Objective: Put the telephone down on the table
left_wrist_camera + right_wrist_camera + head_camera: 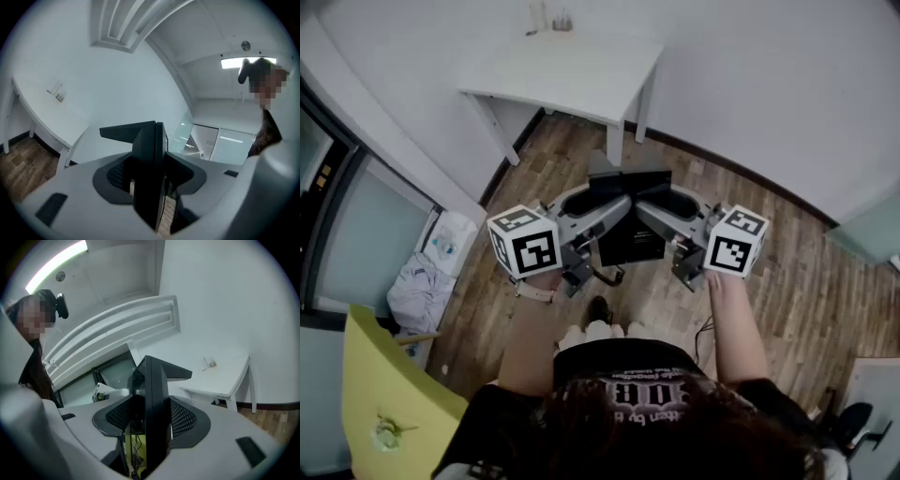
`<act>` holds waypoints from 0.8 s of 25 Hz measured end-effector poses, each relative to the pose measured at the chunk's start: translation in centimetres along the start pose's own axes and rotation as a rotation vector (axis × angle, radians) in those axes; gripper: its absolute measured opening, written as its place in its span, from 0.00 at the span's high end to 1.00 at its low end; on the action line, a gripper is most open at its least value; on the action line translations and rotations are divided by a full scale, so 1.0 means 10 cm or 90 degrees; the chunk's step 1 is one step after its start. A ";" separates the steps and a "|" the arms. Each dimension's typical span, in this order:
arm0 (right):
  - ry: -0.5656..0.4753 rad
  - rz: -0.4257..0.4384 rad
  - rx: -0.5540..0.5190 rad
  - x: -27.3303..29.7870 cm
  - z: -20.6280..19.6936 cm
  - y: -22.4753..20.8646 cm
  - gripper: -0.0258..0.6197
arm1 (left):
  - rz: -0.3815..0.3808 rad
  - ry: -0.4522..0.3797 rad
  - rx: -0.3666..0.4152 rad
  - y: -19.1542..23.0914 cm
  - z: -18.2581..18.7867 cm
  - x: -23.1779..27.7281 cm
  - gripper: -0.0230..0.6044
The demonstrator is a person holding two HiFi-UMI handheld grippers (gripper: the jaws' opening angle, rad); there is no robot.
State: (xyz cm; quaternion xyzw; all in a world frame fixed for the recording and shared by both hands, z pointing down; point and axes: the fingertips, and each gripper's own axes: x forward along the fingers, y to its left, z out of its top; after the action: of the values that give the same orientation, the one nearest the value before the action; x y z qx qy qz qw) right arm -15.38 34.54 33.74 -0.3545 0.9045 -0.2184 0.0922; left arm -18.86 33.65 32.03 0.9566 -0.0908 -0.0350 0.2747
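A black telephone (630, 228) hangs in the air above the wooden floor, on edge, held between both grippers. My left gripper (602, 217) is shut on its left side and my right gripper (658, 216) is shut on its right side. In the left gripper view the telephone (149, 164) fills the gap between the grey jaws of the left gripper (150, 183). The right gripper view shows the same telephone (154, 404) clamped in the right gripper (151, 427). The white table (572, 70) stands ahead by the wall, well beyond the telephone.
Two small glass items (549, 17) stand at the table's far edge. A yellow chair (384, 398) is at lower left, with a white bundle (431, 272) by the glass partition (366, 234). The table (42, 112) (220, 376) shows in both gripper views.
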 end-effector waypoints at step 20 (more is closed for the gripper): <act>-0.014 -0.032 0.011 0.25 0.11 -0.35 0.58 | -0.031 0.012 -0.008 0.41 0.17 0.16 0.64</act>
State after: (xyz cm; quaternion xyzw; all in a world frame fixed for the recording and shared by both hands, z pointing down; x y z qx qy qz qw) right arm -14.71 30.15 34.34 -0.3790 0.8922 -0.2243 0.0999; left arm -18.11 29.09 32.75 0.9570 -0.0645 -0.0334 0.2807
